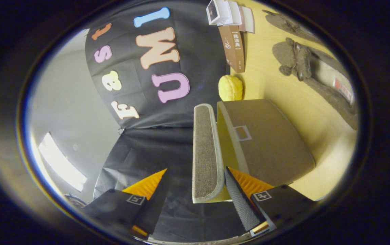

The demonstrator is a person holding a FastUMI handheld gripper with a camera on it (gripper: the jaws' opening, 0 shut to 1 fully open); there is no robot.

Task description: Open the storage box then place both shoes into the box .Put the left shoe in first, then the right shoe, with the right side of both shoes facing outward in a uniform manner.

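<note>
The grey-brown storage box [270,143] stands on the yellow wooden table [317,136], just ahead of one finger. Its fabric lid [206,153] is raised away from the box body, and a pale inner face shows in the gap. The lid's free edge lies between the fingers of my gripper [195,172]. It sits against the finger [241,197] on the box side, while the other finger [149,190] stands well apart from it, so the gripper is open. Two grey-brown shoes lie beyond the box: one [332,95] with a red label inside, the other [283,20] farther off.
A yellow lumpy ball [230,87] sits behind the box against the black cloth wall. A brown book [234,47] and some white books [224,12] stand farther along that wall. Bare table lies between the box and the shoes.
</note>
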